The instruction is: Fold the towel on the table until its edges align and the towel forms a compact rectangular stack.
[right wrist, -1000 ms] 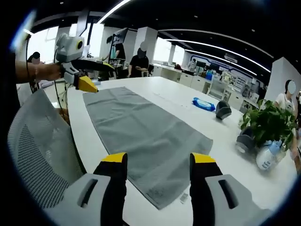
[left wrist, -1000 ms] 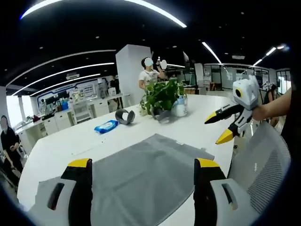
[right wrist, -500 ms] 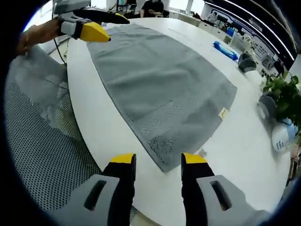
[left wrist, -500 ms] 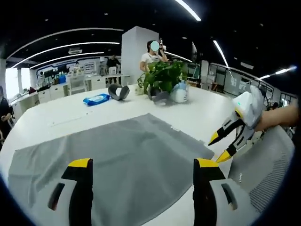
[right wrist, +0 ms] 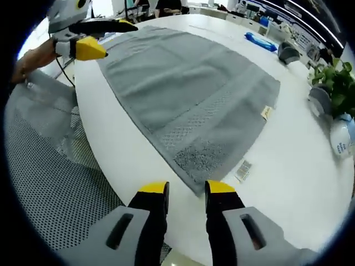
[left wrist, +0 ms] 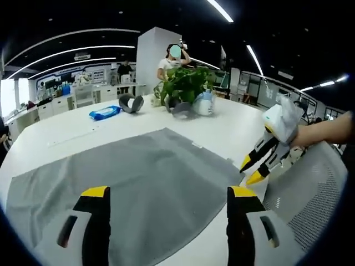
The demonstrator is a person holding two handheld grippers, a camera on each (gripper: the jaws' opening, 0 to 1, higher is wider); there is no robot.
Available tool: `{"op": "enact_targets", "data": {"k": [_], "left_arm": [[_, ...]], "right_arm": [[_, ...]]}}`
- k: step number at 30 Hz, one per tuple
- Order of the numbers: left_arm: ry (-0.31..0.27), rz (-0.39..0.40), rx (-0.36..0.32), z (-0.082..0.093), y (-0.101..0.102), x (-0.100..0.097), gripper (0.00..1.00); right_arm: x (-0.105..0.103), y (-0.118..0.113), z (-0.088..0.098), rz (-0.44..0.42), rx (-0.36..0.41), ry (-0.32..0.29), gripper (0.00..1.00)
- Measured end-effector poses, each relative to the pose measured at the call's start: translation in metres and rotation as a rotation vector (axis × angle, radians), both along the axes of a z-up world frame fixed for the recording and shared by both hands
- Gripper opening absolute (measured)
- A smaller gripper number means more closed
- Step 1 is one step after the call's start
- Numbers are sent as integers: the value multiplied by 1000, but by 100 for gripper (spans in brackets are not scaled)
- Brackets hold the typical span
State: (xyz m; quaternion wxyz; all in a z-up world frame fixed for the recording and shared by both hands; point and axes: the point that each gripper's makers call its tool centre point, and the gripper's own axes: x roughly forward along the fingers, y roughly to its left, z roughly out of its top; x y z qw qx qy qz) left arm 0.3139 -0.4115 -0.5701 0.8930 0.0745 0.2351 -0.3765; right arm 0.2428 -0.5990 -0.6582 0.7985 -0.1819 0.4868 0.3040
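Note:
A grey towel (left wrist: 127,177) lies spread flat on the white table (left wrist: 233,130). My left gripper (left wrist: 168,194) is wide open, low over the towel's near edge, with cloth showing between the jaws. From the right, my right gripper (left wrist: 249,170) points at the towel's near right corner. In the right gripper view the towel (right wrist: 183,88) stretches away, and its near corner sits just ahead of my right gripper (right wrist: 187,188), whose jaws stand a narrow gap apart with nothing gripped. The left gripper (right wrist: 108,37) hovers open at the towel's far left corner. Two small labels (right wrist: 267,112) hang from the towel's right edge.
A potted plant (left wrist: 186,88), a white bottle (left wrist: 204,104), grey headphones (left wrist: 130,102) and a blue wipes pack (left wrist: 104,113) stand at the table's far side. A mesh chair (right wrist: 44,166) is against the table's near edge. A person (left wrist: 169,64) stands behind the plant.
My right gripper has come down to the towel's near corner and its jaws have narrowed. The left gripper has stayed wide open, its view dropping closer over the towel.

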Motion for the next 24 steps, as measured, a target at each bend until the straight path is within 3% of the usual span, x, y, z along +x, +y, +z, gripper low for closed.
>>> {"op": "enact_targets", "data": {"k": [6, 14, 18, 19, 20, 24], "left_arm": [[24, -37, -9, -3, -6, -6, 85], [27, -57, -5, -4, -10, -8, 84], [-5, -103, 50, -6, -14, -13, 84], [-29, -131, 81, -6, -16, -14, 84], [-42, -150, 97, -6, -18, -16, 84], [-58, -228, 122, -9, -31, -27, 82]], "right_arm": [[1, 2, -1, -14, 15, -7, 23], [3, -2, -2, 36, -50, -36, 17], [5, -5, -2, 41, -61, -46, 10], [7, -13, -1, 56, -110, -60, 7], [5, -7, -2, 61, -84, -51, 7], [3, -5, -2, 110, -129, -53, 5]]}}
